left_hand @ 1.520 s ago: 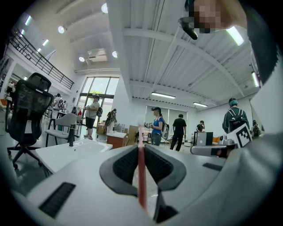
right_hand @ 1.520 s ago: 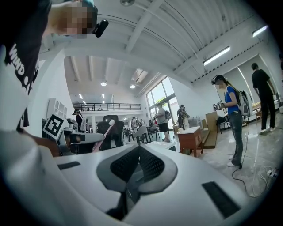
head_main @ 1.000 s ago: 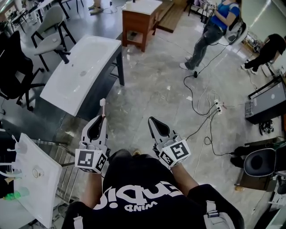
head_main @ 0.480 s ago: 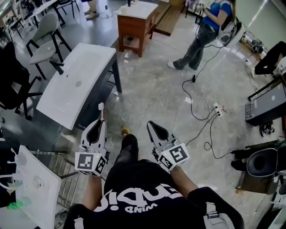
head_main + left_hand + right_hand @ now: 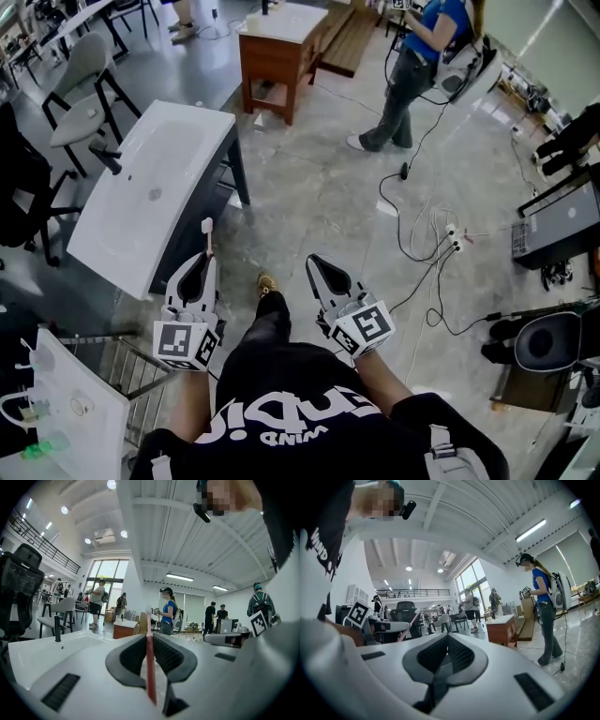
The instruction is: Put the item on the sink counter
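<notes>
A toothbrush with a thin red handle [image 5: 149, 667] and a white head [image 5: 207, 228] is clamped upright in my left gripper [image 5: 203, 258], which is shut on it. The gripper hangs just off the near right corner of the white sink counter [image 5: 141, 202], above the floor. A black faucet [image 5: 105, 157] stands on the counter's left side; the left gripper view shows the basin [image 5: 42, 651] to the left of the jaws. My right gripper [image 5: 315, 262] is shut with nothing in it, its jaws meeting at the tip [image 5: 446, 638].
A wooden cabinet [image 5: 281, 47] stands beyond the counter, and a person in blue [image 5: 412, 56] stands to its right. Cables [image 5: 422, 225] trail over the floor on the right. A grey chair [image 5: 80, 80] is at the left, and a second white basin [image 5: 80, 403] at the lower left.
The person has walked forward: the sink counter has slid nearer and lower in the head view. Both grippers keep their pose, and the toothbrush stays in the left one.
</notes>
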### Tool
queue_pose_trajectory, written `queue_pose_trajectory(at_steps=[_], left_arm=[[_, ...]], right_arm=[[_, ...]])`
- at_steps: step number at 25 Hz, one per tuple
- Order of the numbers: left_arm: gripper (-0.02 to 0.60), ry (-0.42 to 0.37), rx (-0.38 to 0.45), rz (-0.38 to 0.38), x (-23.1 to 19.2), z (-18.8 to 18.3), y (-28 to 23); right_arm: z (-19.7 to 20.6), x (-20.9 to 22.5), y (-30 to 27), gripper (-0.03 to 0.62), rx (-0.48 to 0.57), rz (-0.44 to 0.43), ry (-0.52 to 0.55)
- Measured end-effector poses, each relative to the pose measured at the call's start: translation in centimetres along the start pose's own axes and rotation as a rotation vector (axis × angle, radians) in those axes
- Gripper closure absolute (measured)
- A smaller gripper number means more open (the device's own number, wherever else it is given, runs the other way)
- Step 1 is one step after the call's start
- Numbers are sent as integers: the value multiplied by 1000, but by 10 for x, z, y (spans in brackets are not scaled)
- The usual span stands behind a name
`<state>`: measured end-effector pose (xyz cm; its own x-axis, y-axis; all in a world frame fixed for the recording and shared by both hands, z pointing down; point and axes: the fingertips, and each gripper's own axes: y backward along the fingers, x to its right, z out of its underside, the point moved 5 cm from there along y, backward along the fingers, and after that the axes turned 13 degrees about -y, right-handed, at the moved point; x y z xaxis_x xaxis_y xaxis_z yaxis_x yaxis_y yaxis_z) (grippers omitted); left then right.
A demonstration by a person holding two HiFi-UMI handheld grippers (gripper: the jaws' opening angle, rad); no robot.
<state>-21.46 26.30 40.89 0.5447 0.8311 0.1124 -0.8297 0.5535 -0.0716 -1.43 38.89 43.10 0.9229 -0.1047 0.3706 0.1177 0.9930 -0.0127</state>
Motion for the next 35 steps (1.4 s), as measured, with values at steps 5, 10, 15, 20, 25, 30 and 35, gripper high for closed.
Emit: queue_pose_trajectory(at_steps=[5, 10, 15, 20, 25, 30, 35], left_arm=[[518, -6, 0, 6, -27, 1, -41], [518, -2, -5, 16, -55, 0, -86], [518, 16, -18, 20, -78, 0, -124], [518, 24, -12, 26, -99, -3, -161], [518, 27, -8, 31, -117, -6, -196], [518, 28, -9, 28, -138, -9, -219], [518, 19, -5, 20, -152, -13, -233]], right_arm=[[-12, 22, -40, 576, 7, 6, 3], [-23, 42, -85, 576, -9, 0, 6], [-34, 56, -122, 576, -30, -8, 5], [-44, 75, -160, 576, -40, -12, 7], [-53, 95, -199, 576, -54, -31, 9], [-65, 105, -238, 576, -46, -53, 20], [-70, 111, -261, 576, -46, -70, 20]])
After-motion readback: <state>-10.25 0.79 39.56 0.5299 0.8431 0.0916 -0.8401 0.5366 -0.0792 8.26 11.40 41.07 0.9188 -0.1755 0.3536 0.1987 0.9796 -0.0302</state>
